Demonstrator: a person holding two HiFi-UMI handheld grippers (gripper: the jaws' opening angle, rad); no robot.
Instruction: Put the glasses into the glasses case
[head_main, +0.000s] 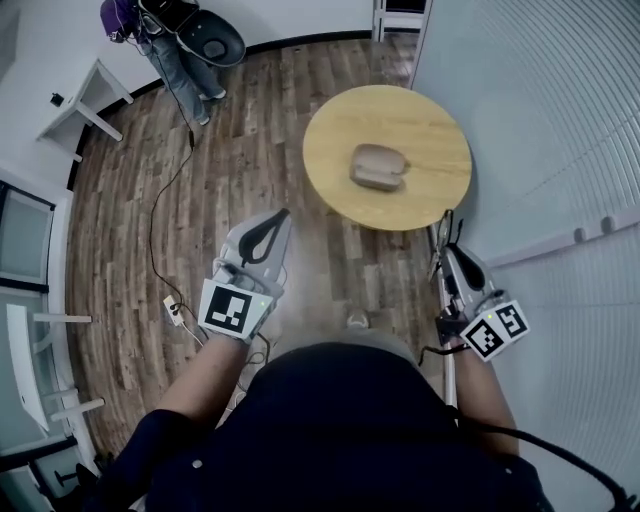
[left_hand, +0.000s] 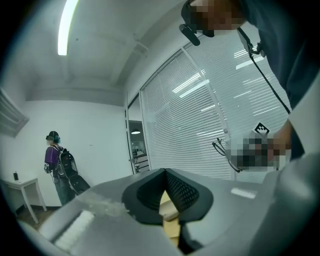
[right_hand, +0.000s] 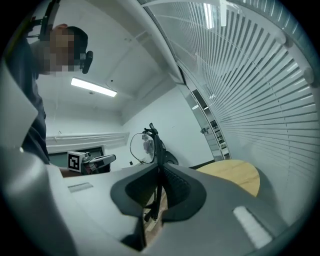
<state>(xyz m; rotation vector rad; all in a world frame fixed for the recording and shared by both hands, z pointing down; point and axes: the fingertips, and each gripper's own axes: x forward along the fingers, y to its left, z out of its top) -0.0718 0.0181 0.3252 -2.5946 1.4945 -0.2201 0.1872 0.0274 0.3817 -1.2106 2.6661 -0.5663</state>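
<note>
A brown glasses case (head_main: 378, 167) lies near the middle of a round wooden table (head_main: 430, 120), its lid looking closed. My right gripper (head_main: 446, 247) hangs off the table's near right edge, shut on thin black-framed glasses (head_main: 443, 226). In the right gripper view the glasses (right_hand: 143, 147) stand upright with one temple pinched between the jaws of the right gripper (right_hand: 159, 172). My left gripper (head_main: 281, 218) hovers over the floor left of the table. In the left gripper view the left gripper (left_hand: 165, 173) shows shut jaws with nothing between them.
A person with a backpack (head_main: 160, 40) stands at the far left beside a white side table (head_main: 85, 105). Cables (head_main: 165, 215) trail across the wooden floor. A wall of white blinds (head_main: 560, 130) runs along the right, close to the table.
</note>
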